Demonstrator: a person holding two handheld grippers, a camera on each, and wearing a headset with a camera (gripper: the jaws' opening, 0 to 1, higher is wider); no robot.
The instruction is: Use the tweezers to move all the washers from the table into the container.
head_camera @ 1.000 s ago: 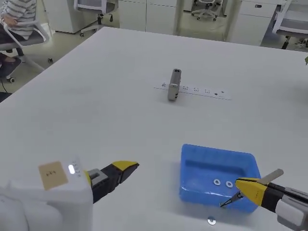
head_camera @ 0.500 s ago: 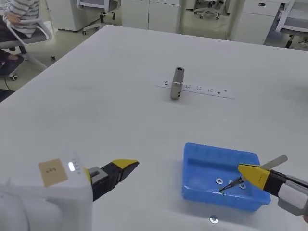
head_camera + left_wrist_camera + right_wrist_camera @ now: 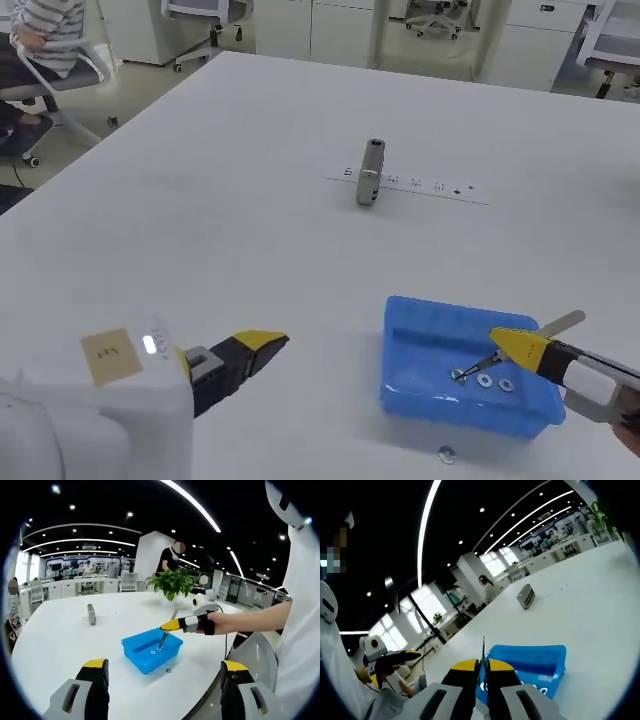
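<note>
Right gripper (image 3: 515, 347): you have its jaws closed together on the tweezers (image 3: 478, 366), clamped on the upper part of the tool. The right gripper view confirms this: the two yellow-tipped jaws meet on the thin metal blade with no gap.

The tweezers slant down and to the left into the blue container (image 3: 400, 345). Their tips are low over its floor, towards the near side, just beside two washers (image 3: 485, 381) lying inside. I cannot tell whether the tips grip anything.

The container sits on the white table (image 3: 230, 210), near and to the right. One washer (image 3: 446, 455) lies on the table just outside the container's near wall, apart from it.

Left gripper (image 3: 164, 666): its jaws are spread wide with nothing between them. You hold it above the table at the near left, well apart from the container, pointing towards it.

Also noted:
- A small grey box (image 3: 371, 172) stands on the far middle of the table.
- A flat white strip (image 3: 430, 187) lies just to the right of the box.
- A potted plant (image 3: 172, 582) stands beyond the table in the left gripper view.
</note>
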